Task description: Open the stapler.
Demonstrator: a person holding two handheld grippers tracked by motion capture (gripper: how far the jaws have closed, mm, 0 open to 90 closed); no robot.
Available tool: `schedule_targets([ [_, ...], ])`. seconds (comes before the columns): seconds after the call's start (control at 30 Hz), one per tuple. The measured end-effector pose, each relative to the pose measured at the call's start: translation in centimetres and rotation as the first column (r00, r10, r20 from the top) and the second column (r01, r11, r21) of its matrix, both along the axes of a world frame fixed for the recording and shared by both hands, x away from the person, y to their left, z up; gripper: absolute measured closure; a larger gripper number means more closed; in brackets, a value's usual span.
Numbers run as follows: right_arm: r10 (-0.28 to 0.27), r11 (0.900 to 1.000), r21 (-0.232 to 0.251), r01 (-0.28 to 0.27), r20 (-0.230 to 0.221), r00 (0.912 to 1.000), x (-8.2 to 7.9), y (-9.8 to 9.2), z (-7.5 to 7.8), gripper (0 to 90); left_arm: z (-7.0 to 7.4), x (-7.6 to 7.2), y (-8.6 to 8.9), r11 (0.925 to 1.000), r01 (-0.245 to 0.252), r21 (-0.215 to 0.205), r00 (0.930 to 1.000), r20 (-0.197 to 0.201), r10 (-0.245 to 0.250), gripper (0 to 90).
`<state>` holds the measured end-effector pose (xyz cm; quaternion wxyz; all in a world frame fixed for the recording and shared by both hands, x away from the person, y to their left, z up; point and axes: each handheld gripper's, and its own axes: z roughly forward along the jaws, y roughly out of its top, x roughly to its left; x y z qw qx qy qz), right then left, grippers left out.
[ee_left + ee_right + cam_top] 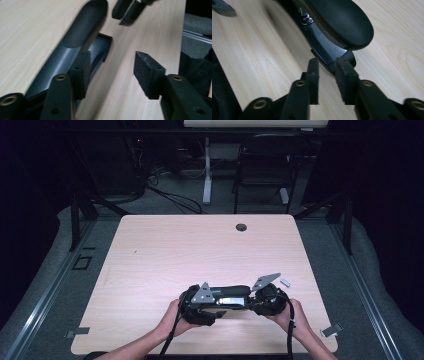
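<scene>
Pale wood-grain counter [165,250] carries a long black stapler with a rounded top arm and glossy base [230,296], which lies near the person's edge, lengthwise between the two hands. The right gripper [329,82] has its fingers [344,80] drawn close at the stapler's tail end, on either side of the base's narrow tip — whether the pads already press on it I cannot tell, so it would pay to seat them squarely on the base, not on the sprung top arm, before any lift. The left gripper [112,75] stands released: one finger [80,72] lies against the side of the base, the other [147,73] is apart over bare wood, so the stapler is beside the gap and not in it. A sound grip probably means sliding that hand sideways until the base sits between both pads — then closing evenly, keeping the two grippers level so the long body does not twist.
</scene>
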<state>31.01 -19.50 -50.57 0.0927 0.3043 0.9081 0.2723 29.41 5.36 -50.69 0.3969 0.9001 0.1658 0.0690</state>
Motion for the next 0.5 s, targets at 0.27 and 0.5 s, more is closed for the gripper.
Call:
schedule_targets([
  [0.27, 0.016, 1.0, -0.018, -0.016, 0.008, 0.9998, 0.1, 0.9, -1.0, 85.9, -1.8, 0.3, -1.4, 0.9977, -0.067, 0.003, 0.9976, 0.016, 0.067, 74.7],
  [0.5, 0.002, 1.0, -0.013, -0.002, 0.026, 0.9997, 0.3, 1.6, -1.9, 90.0, -3.0, 0.8, -1.7, 0.9827, -0.181, -0.041, 0.9826, 0.036, 0.182, 90.0],
])
